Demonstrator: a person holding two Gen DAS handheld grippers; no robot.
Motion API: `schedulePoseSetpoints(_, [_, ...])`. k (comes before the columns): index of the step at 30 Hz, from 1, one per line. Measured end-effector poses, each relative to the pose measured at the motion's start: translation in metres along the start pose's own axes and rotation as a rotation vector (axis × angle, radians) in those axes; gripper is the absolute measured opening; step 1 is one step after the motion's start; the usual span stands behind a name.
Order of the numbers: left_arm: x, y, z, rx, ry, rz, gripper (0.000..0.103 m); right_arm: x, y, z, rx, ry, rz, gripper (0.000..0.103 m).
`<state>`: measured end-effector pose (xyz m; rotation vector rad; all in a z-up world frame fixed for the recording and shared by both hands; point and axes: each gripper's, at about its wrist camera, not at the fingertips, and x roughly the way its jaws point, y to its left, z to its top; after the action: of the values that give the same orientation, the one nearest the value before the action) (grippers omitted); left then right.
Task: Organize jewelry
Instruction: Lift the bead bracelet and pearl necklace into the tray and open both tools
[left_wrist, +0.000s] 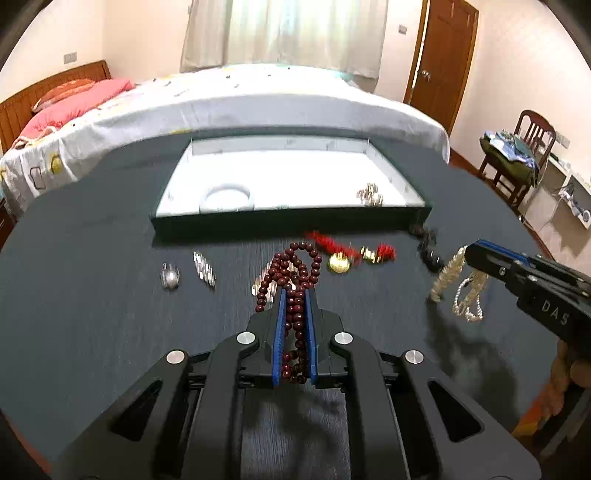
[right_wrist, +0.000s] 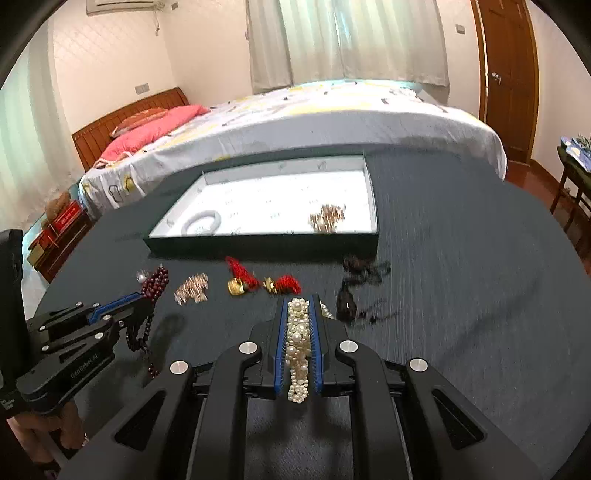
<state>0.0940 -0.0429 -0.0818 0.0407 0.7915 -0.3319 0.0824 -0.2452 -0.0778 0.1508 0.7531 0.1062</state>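
Observation:
My left gripper (left_wrist: 295, 291) is shut on a dark red bead string (left_wrist: 291, 269), held above the dark table; it also shows in the right wrist view (right_wrist: 153, 286). My right gripper (right_wrist: 300, 299) is shut on a pearl piece (right_wrist: 297, 343), which hangs from it in the left wrist view (left_wrist: 456, 284). The white-lined tray (left_wrist: 177, 166) at the table's far side holds a white bangle (left_wrist: 227, 197) and a sparkly cluster (left_wrist: 370, 194). Red tasselled gold pieces (left_wrist: 341, 254), silver pieces (left_wrist: 204, 269) and a black piece (left_wrist: 426, 243) lie in front of the tray.
The dark table (right_wrist: 461, 295) stands next to a bed (right_wrist: 332, 118) with pink pillows. A wooden chair (left_wrist: 517, 155) with clothes stands at the right. A door (right_wrist: 511, 74) is at the back right. A bedside cabinet (right_wrist: 59, 236) is at the left.

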Motion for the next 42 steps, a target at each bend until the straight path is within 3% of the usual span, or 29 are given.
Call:
schedulePoseSetpoints(12, [0.019, 0.008, 0.067, -0.005, -0.077, -0.007, 0.011, 0.012, 0.006, 0.067, -0.031, -0.108, 0.005, 0.012])
schedulePoseSetpoints(20, [0.077, 0.018, 0.13, -0.003, -0.083, 0.018, 0.011, 0.063, -0.002, 0.133, -0.053, -0.153, -0.014, 0.012])
schedulePoseSetpoints(27, [0.149, 0.021, 0.163, -0.01, -0.018, 0.055, 0.011, 0.142, -0.016, 0.163, -0.049, -0.068, -0.032, 0.012])
schedulePoseSetpoints(35, [0.209, 0.03, 0.17, -0.05, 0.135, 0.06, 0.011, 0.201, -0.033, 0.158, -0.025, 0.081, -0.059, 0.012])
schedulePoseSetpoints(37, [0.212, 0.028, 0.172, -0.028, 0.147, 0.076, 0.02, 0.206, -0.035, 0.156, -0.017, 0.106, -0.057, 0.013])
schedulePoseSetpoints(40, [0.213, 0.027, 0.171, -0.021, 0.162, 0.071, 0.041, 0.206, -0.036, 0.156, -0.007, 0.114, -0.046, 0.026])
schedulePoseSetpoints(41, [0.212, 0.028, 0.171, -0.023, 0.155, 0.072, 0.045, 0.204, -0.037, 0.155, -0.007, 0.11, -0.046, 0.043])
schedulePoseSetpoints(42, [0.211, 0.028, 0.172, -0.024, 0.148, 0.072, 0.049, 0.202, -0.036, 0.155, -0.005, 0.099, -0.047, 0.052])
